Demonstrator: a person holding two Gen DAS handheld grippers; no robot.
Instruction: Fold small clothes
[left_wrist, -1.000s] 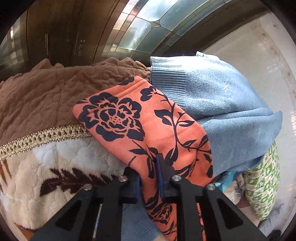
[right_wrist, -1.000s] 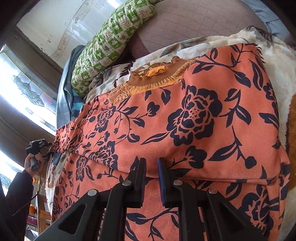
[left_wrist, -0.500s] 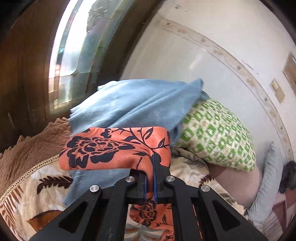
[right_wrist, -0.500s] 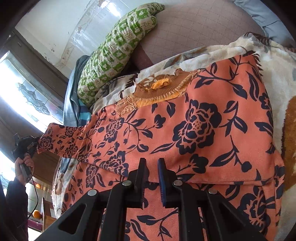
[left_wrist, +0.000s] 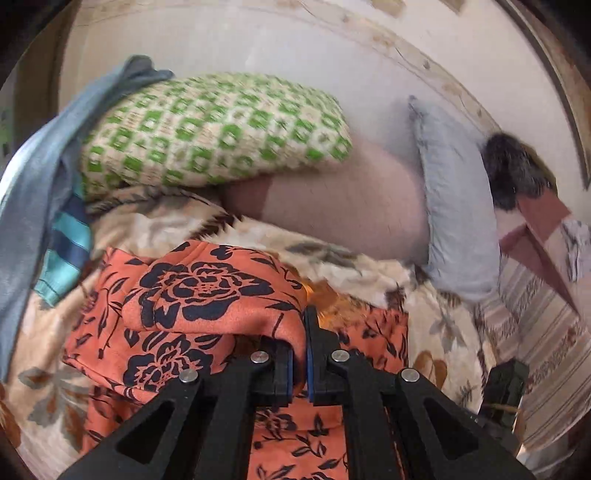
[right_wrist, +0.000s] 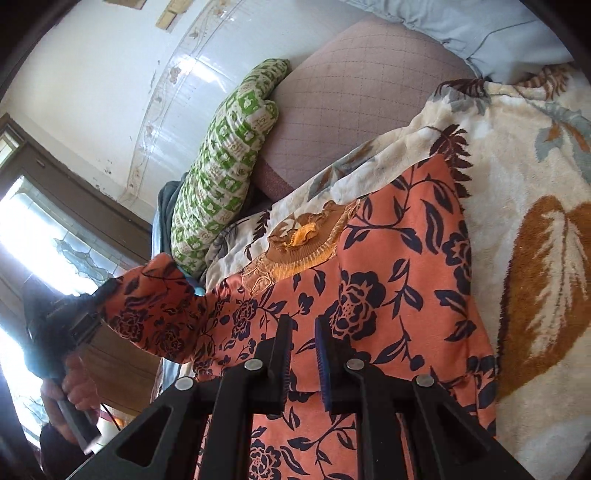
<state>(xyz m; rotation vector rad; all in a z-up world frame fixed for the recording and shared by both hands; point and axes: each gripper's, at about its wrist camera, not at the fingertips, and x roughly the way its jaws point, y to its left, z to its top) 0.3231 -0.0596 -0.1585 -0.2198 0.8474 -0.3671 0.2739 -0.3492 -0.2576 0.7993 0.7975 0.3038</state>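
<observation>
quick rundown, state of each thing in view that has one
left gripper: shut on a sleeve of the garment
right gripper: open, over the garment
orange floral garment: spread on the blanket, one sleeve lifted
cream leaf-print blanket: laid flat under the garment
green-and-white checked pillow: lying against the wall

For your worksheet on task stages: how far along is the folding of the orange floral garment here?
Early. Done: the orange floral garment lies spread on the leaf-print blanket. In hand: the left gripper is shut on its sleeve, lifted over the body; the right gripper is open over the cloth. Left: laying the sleeve down and every further fold.
</observation>
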